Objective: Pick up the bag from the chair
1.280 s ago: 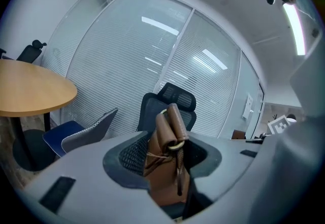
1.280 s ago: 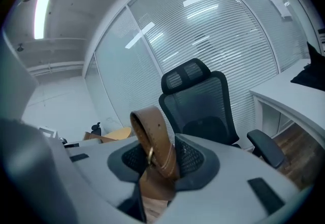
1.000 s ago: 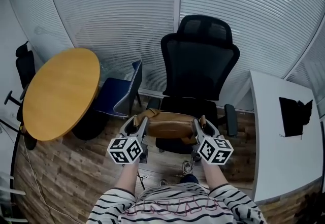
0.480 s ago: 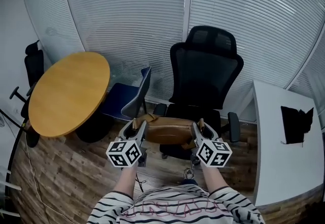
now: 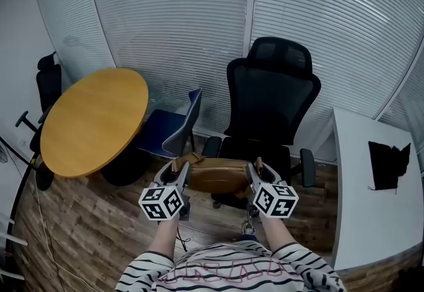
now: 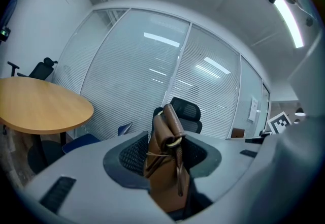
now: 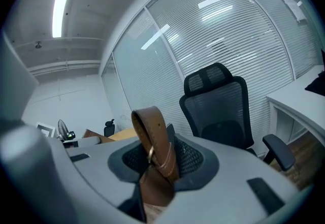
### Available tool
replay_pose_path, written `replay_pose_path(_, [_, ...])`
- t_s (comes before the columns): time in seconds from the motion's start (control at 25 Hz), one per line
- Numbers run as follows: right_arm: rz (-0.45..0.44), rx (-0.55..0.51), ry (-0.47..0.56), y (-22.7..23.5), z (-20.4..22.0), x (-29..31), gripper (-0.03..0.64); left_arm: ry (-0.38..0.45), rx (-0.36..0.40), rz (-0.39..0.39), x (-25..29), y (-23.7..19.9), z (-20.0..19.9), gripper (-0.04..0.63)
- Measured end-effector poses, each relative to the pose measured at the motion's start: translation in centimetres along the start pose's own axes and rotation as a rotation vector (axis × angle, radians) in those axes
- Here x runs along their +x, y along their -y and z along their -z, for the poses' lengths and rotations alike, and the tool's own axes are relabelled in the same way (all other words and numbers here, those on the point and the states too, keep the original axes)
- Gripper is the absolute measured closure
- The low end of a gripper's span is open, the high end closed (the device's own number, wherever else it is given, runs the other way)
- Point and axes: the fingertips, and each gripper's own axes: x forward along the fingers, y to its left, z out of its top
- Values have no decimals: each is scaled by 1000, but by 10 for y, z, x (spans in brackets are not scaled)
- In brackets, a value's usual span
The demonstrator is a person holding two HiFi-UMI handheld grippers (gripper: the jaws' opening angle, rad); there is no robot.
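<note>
A brown leather bag [image 5: 216,175] hangs in the air between my two grippers, in front of the black office chair [image 5: 271,108] and off its seat. My left gripper [image 5: 176,173] is shut on the bag's left end, where its strap and ring [image 6: 171,136] stick up between the jaws. My right gripper [image 5: 256,170] is shut on the bag's right end, with the buckled strap [image 7: 155,139] arching up between its jaws. The chair's seat [image 5: 258,151] shows bare beyond the bag.
A round wooden table [image 5: 93,118] stands at the left with a blue chair [image 5: 169,132] beside it. A white desk [image 5: 374,185] with a dark object [image 5: 391,163] is at the right. Slatted blinds [image 5: 185,26] cover the glass wall behind. Another black chair [image 5: 48,75] is at far left.
Both grippers have carried the bag back from the chair's seat, toward the person. The head view has shifted, so the chair and table sit further right in the picture.
</note>
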Motion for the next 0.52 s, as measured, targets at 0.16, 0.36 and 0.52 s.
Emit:
replay_pose_path(0.16, [3, -3, -3, 0, 2, 1, 480, -6, 4, -4, 0, -2, 2, 413])
replay_pose_path(0.36, [9, -5, -8, 4, 1, 4, 480, -14, 7, -4, 5, -2, 4, 413])
replay_pose_path(0.52, [13, -4, -14, 5, 1, 8, 480, -19, 10, -5, 9, -3, 3, 414])
